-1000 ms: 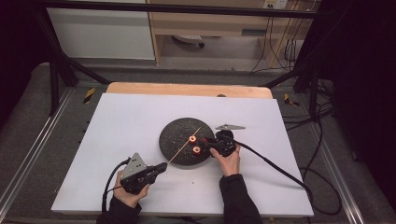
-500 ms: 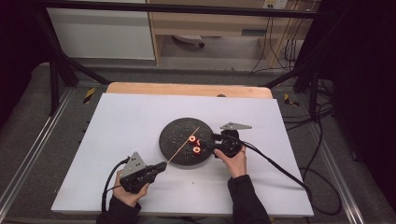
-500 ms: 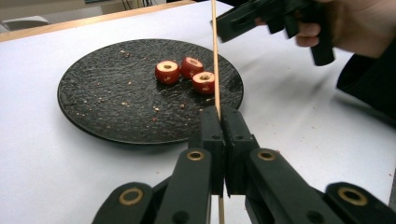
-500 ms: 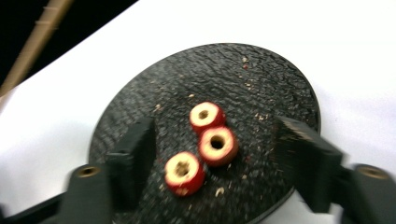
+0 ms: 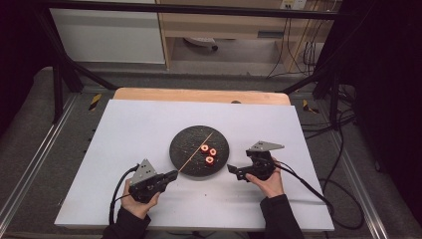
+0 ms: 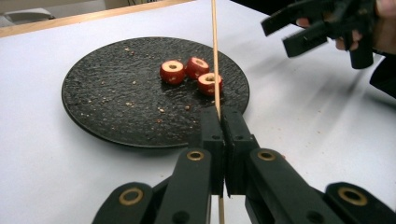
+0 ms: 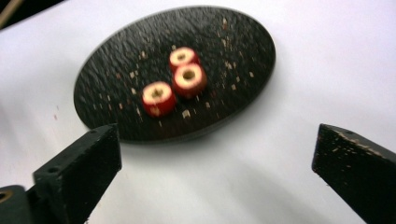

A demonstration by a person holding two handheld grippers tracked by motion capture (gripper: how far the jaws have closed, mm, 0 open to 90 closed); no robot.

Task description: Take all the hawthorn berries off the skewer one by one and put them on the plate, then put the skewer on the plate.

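Skewer (image 6: 215, 51) clamped in left gripper (image 6: 223, 122) over black plate (image 5: 185, 148) on white table (image 5: 124, 129); right gripper (image 5: 232, 170) jaws apart

- High view looks forward and down over the whole table (image 5: 124, 149).
- Both gripper views sit low and close, sharing the black plate (image 6: 102, 93) (image 7: 243, 42) (image 5: 186, 144).

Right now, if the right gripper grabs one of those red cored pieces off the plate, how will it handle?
The red pieces are small cored rounds, so probably light. The central hole and thin wall suggest one could crush or split under a hard squeeze. All three sit flat, hole up, on the textured black plate; tipped onto the side, one might roll. The right gripper is open, off the plate.
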